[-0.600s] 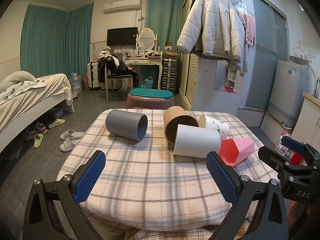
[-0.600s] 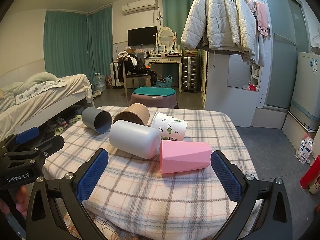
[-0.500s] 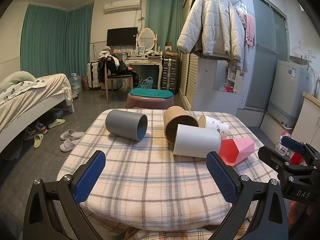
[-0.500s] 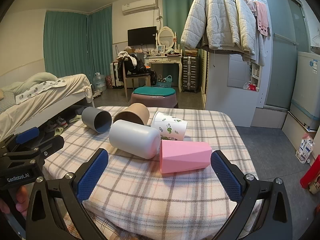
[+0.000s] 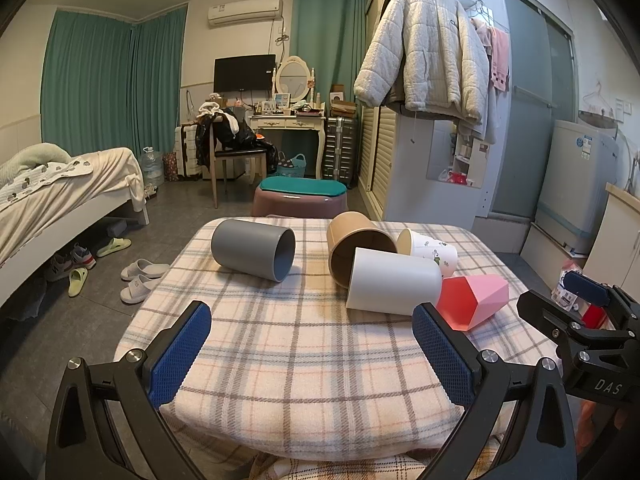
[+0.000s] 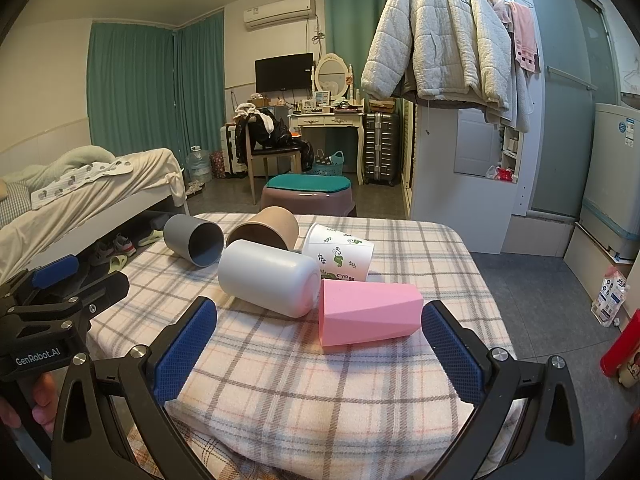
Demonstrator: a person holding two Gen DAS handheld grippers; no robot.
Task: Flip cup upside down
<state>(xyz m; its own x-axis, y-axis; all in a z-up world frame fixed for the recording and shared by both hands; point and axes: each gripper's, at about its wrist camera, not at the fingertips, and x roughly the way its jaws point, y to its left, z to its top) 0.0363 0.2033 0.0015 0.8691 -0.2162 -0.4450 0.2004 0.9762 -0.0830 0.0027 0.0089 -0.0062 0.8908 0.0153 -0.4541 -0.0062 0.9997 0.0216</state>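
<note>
Ahead of both claws, on the plaid-covered surface (image 5: 288, 360), five cups lie on their sides, none yet flipped: grey cup (image 5: 253, 255) off to the left claw's front-left, brown cup (image 5: 360, 246), white cup (image 6: 269, 277), leaf-print cup (image 6: 339, 253) and pink cup (image 6: 370, 313) nearest the right claw. Left claw (image 5: 312, 354) and right claw (image 6: 319, 356) hover wide open, holding nothing, w/ no cup touched. Task looks unstarted; all flips remain.

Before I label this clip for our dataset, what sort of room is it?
Most likely a lived-in bedroom or studio flat: a bed on the left, a dressing table with an oval mirror at the back, and a puffer jacket hanging on the wardrobe.
</note>
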